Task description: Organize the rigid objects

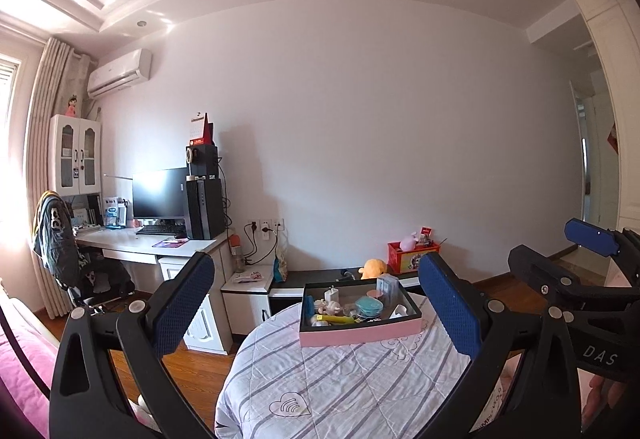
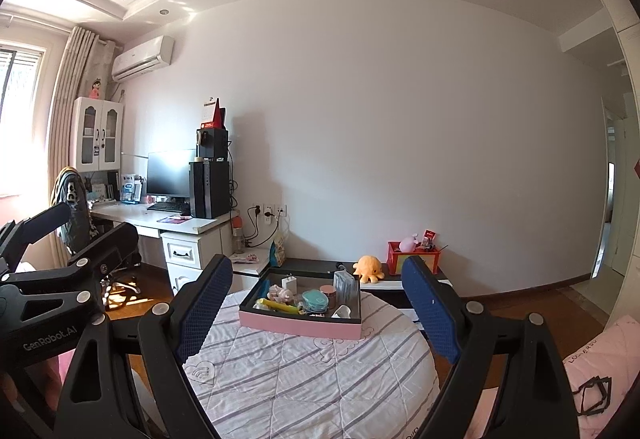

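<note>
Here both tongs, the left gripper (image 1: 316,303) and right gripper (image 2: 318,309), hang released and empty, well short of the pink tray (image 2: 298,326) of small rigid items on the striped round table (image 2: 304,379); best approach level, choosing one item from above

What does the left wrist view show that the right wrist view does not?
Only the left wrist view: the right gripper at the right edge, and a pink bedcover at the lower left.

Only the right wrist view: the left gripper at the left edge, and a pale pink pillow at the lower right.

Both: the shallow pink-sided tray of small items on the round striped quilted table, and the orange octopus plush behind. Both jaws are open.
</note>
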`<state>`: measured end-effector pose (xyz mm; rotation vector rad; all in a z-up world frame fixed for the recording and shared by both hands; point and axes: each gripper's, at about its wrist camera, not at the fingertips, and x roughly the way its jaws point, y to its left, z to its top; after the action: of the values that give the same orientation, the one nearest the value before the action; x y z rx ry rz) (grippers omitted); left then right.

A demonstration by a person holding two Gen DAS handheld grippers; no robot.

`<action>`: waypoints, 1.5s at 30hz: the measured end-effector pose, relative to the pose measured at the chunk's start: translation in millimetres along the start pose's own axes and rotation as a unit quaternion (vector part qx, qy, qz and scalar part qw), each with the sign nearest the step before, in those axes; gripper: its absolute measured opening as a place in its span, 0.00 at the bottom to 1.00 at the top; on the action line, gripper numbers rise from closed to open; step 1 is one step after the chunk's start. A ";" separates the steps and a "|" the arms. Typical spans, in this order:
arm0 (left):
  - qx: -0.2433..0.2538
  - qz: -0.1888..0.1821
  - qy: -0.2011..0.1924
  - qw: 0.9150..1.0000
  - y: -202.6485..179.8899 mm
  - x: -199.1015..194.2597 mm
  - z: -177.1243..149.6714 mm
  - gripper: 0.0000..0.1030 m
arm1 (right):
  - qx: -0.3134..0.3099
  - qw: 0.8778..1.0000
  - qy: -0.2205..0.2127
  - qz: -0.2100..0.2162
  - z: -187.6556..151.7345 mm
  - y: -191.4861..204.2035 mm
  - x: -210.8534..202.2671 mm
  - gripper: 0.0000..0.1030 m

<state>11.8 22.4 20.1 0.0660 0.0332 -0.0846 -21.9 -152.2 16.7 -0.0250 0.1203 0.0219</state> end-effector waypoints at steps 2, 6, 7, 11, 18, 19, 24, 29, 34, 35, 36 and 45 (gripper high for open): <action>0.002 0.005 -0.001 1.000 0.1 -1.7 -0.1 1.00 | 0.001 1.000 -0.001 0.000 1.9 2.1 -2.9 0.85; -0.002 0.011 -0.002 1.000 2.8 -3.7 0.0 1.00 | -0.001 1.000 -0.007 0.002 1.3 6.0 -6.3 0.85; -0.005 0.010 -0.003 1.000 3.9 -4.4 0.1 1.00 | -0.002 1.000 -0.007 0.004 0.9 7.4 -6.3 0.85; -0.004 0.016 -0.007 1.000 3.8 -8.0 0.3 1.00 | -0.006 1.000 -0.010 0.002 0.7 10.3 -6.3 0.85; -0.006 0.013 -0.008 1.000 3.3 -9.7 1.5 1.00 | -0.007 1.000 -0.014 -0.004 1.0 11.0 -10.5 0.85; -0.007 0.010 -0.008 1.000 3.0 -9.0 1.9 1.00 | -0.007 1.000 -0.014 -0.004 -0.2 10.6 -12.7 0.85; -0.007 0.006 -0.009 1.000 3.0 -9.3 3.7 1.00 | -0.007 1.000 -0.017 -0.008 0.7 11.3 -13.9 0.85; -0.009 0.004 -0.009 1.000 2.8 -9.5 4.7 1.00 | -0.006 1.000 -0.018 -0.012 -0.2 14.2 -18.0 0.85; -0.008 0.002 -0.012 1.000 2.6 -9.3 5.6 1.00 | -0.005 1.000 -0.020 -0.012 -0.1 14.2 -18.9 0.85; -0.008 0.001 -0.012 1.000 2.9 -9.3 5.8 1.00 | -0.005 1.000 -0.020 -0.012 -0.3 14.3 -19.1 0.85; -0.008 0.000 -0.012 1.000 3.3 -8.7 5.5 1.00 | -0.006 1.000 -0.020 -0.013 -0.6 14.4 -19.5 0.85; -0.007 -0.001 -0.013 1.000 6.5 -6.9 4.4 1.00 | -0.005 1.000 -0.020 -0.017 0.2 14.2 -20.9 0.85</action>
<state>5.6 29.1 25.2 0.0512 0.0083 -0.0871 -42.9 -138.3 19.1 -0.0369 0.0806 -0.0106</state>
